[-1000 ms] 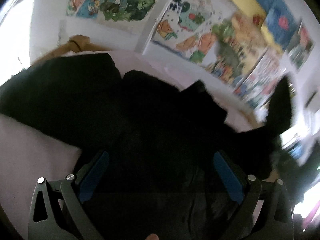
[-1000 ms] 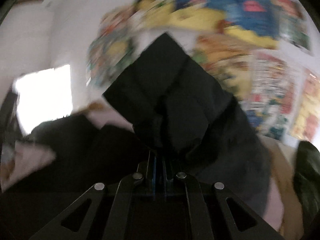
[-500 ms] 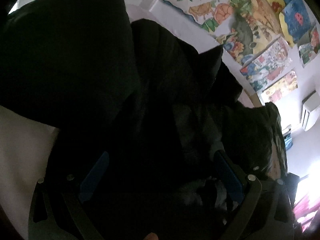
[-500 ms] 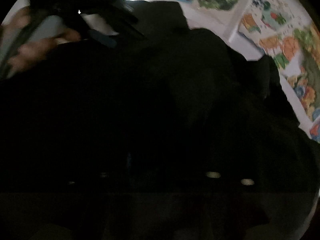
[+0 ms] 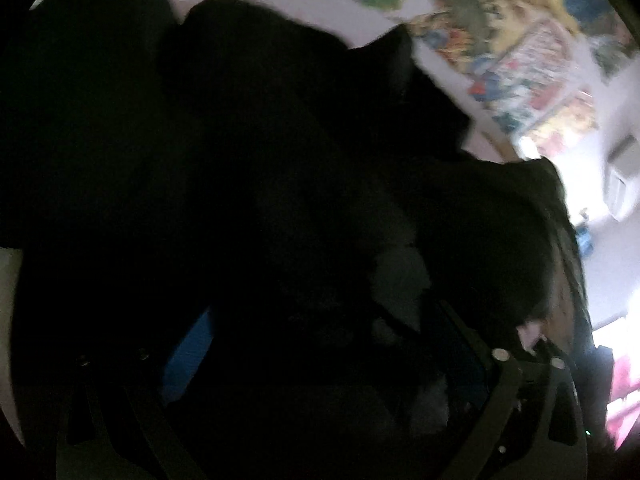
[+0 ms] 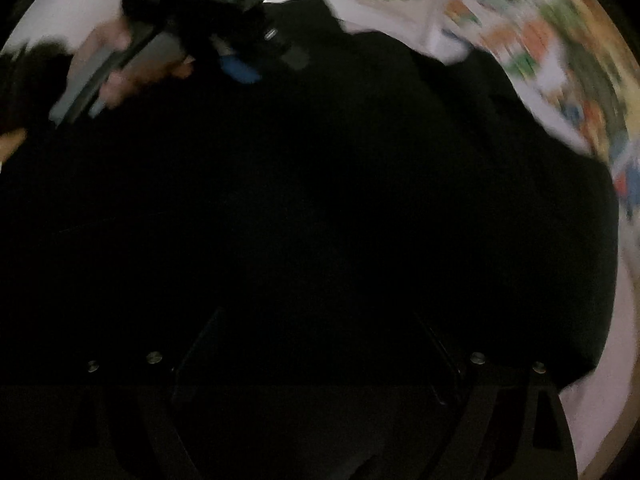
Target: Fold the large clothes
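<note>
A large black garment (image 5: 260, 168) fills most of both views and lies in thick folds on a pale pink surface (image 5: 6, 280). My left gripper (image 5: 320, 344) is open, its blue-padded fingers (image 5: 188, 344) spread wide just above the cloth. My right gripper (image 6: 316, 344) is also open over the black garment (image 6: 320, 200), its fingers wide apart and hard to make out in the dark. The left gripper and the hand holding it show at the upper left of the right wrist view (image 6: 224, 40).
A white wall with colourful posters (image 5: 520, 60) stands behind the surface. A bright window or doorway (image 5: 616, 360) shows at the far right. The pale surface shows at the lower right of the right wrist view (image 6: 600, 400).
My right gripper has let go of the raised black cloth and opened, and now sits low over the garment. My left gripper has moved closer down over the folds, still open.
</note>
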`<state>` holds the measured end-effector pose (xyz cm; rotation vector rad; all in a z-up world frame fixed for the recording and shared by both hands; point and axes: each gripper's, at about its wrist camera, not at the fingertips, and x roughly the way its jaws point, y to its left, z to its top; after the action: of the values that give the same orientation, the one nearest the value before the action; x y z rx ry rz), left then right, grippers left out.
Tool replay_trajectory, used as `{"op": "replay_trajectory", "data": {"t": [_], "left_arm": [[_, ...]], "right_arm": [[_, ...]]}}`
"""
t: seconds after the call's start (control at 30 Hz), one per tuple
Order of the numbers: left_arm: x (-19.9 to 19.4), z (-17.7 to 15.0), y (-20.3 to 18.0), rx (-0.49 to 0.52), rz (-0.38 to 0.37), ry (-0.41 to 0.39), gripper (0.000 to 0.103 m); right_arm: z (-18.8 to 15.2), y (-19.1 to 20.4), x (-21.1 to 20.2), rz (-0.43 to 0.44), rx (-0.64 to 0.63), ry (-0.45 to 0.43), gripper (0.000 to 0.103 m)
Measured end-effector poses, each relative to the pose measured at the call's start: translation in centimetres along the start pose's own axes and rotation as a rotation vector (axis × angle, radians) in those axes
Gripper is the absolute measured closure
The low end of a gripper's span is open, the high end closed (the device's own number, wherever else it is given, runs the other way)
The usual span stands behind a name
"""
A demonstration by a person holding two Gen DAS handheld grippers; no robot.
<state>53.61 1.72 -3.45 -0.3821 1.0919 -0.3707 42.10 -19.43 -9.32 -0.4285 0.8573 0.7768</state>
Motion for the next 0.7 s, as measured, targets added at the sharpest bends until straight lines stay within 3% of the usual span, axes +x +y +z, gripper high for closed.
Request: {"op": "replay_trajectory", "data": {"t": [0.03,0.07,0.13,0.2,0.3,0.37,0.5,0.57,0.67,0.7], "left_arm": [[0.4,0.1,0.2,-0.019,0.012,-0.001,0.033],[0.6,0.3,0.2,-0.028,0.013,0.002,0.056],[0.9,0.3,0.1,-0.048,0.055,-0.012,0.066],[0.5,0.4,-0.5,-0.019,0.095,-0.058,0.097],[-1.0,1.1,-1.8,0.021,0.127,-0.138,0.100],[-2.9,1.6,-3.0,0.089,0.201,-0.236,0.100],[-6.5,1.6,-3.4,0.190,0.344,-0.423,0.101],[-6.6,2.0,-2.9,0.213,0.402,-0.440,0.101],[-4.1,2.1,-1.7,0.248,0.483,-0.386,0.100],[-2.5,1.9,-1.4,0.271,0.518,-0.354,0.100]], "right_arm": [[-0.3,-0.7,-0.1,-0.004,0.034,-0.010,0.012],[-0.5,-1.1,-0.2,-0.008,0.050,-0.017,0.012],[-1.2,-2.0,-0.3,-0.012,0.103,-0.041,0.012],[-1.5,-2.6,-0.2,-0.005,0.134,-0.054,0.012],[-2.2,-3.0,-1.0,0.010,0.162,-0.120,0.012],[-2.4,-3.1,-2.6,0.030,0.159,-0.206,0.013],[-2.9,-3.5,-6.2,-0.040,0.158,-0.367,0.013],[-2.2,-4.6,-6.8,-0.114,0.198,-0.416,0.013],[-0.4,-6.7,-4.3,-0.302,0.266,-0.306,0.013],[0.3,-8.4,-2.7,-0.315,0.301,-0.270,0.014]]}}
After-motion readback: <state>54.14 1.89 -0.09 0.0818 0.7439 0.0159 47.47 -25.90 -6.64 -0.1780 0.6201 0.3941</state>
